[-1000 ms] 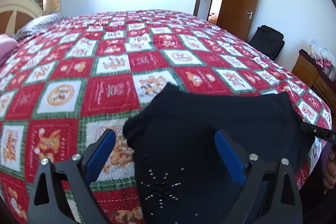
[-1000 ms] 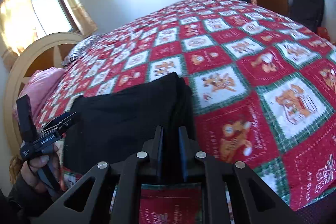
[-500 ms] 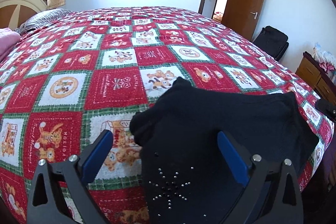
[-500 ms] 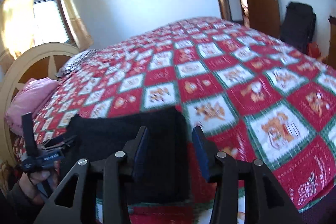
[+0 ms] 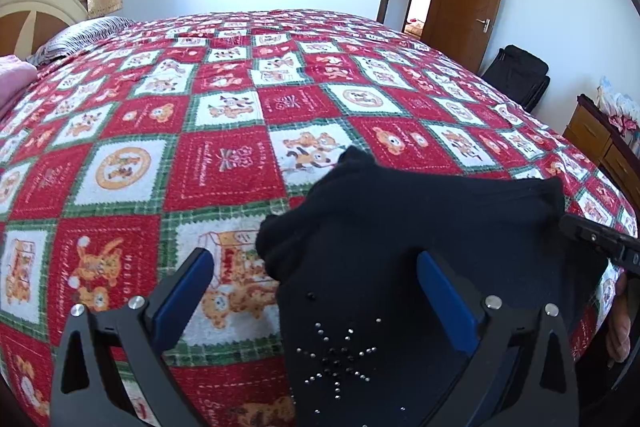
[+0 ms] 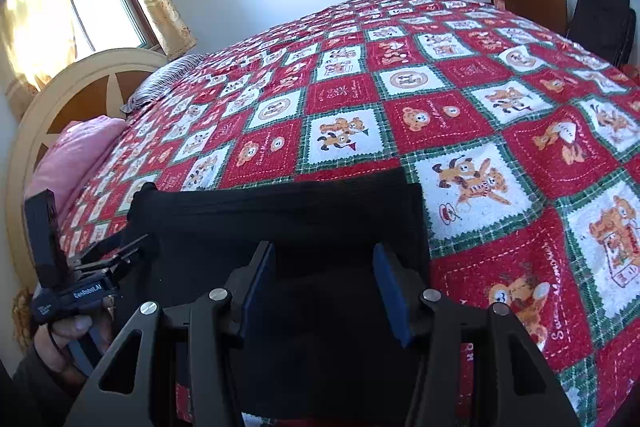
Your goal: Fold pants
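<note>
The black pants (image 5: 420, 227) are laid folded at the bed's (image 5: 224, 163) near edge. The left gripper (image 5: 316, 291) is held wide above them; the right gripper's (image 6: 324, 279) jaws are opening, nothing clamped, presumably to release the finished fold.

Near edge of black pants (image 5: 400, 227) behind fingers (image 5: 444, 295); dresser (image 5: 600, 143) cropped at frame edge

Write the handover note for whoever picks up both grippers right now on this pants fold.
Left gripper: open wide, holding nothing, above the left edge of the black pants.
Right gripper: jaws opening, pants below them, nothing gripped.
Pants: folded into a compact bundle on the red patchwork bedspread, near its front edge; studded patch faces up.
Done: the main folds, apparently.
Left: probably tidy the bunched left corner, or make a last fold if needed.
</note>
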